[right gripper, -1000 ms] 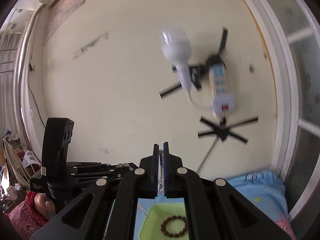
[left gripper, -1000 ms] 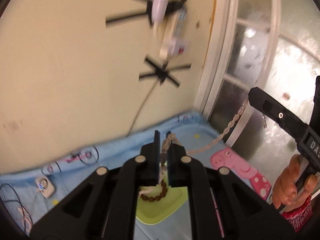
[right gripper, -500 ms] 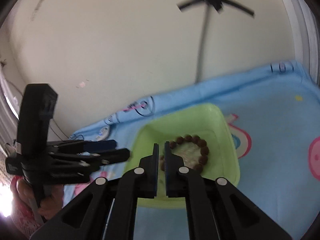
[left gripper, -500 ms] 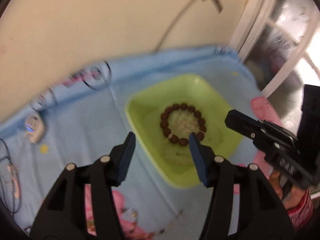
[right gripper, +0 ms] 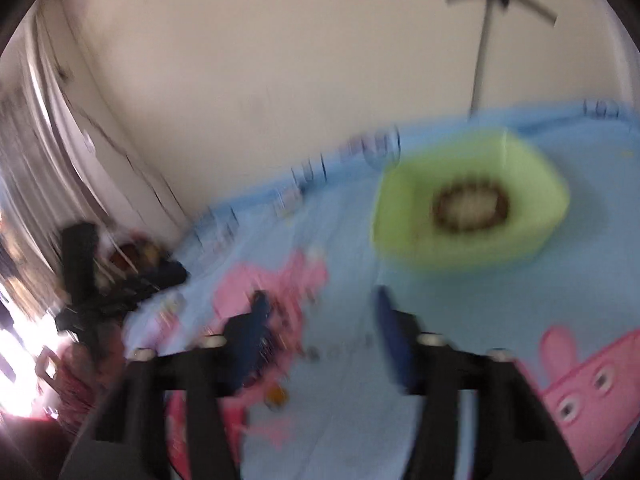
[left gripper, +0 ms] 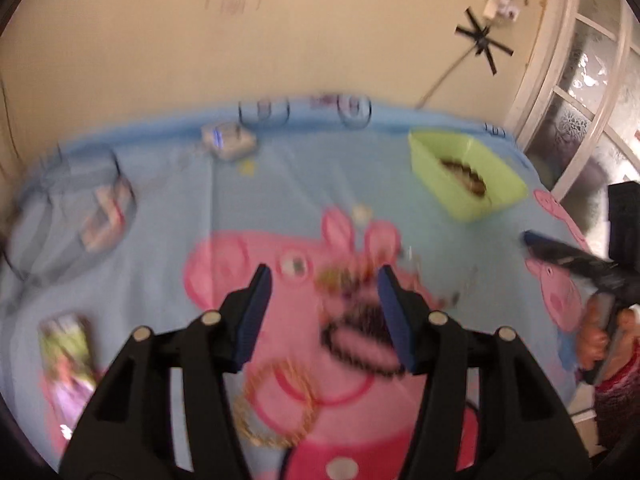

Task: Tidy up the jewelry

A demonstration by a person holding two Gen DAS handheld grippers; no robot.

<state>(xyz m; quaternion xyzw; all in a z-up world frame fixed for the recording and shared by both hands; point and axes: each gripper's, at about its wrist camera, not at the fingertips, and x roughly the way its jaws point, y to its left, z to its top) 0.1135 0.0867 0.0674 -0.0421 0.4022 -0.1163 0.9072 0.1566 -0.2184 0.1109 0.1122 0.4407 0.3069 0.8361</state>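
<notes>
We judge task partly done: bead bracelet (left gripper: 464, 178) in green tray (left gripper: 436, 184), far ahead-right of left gripper (left gripper: 322, 284). Left jaws spread, empty; right gripper (right gripper: 320, 312) opening, empty. Dark bracelet (left gripper: 360, 340) and gold bangle (left gripper: 276, 404) beneath left jaws remain.

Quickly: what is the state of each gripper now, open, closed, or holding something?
Left gripper: open, holding nothing.
Right gripper: jaws opening, already well apart, nothing between them.
</notes>
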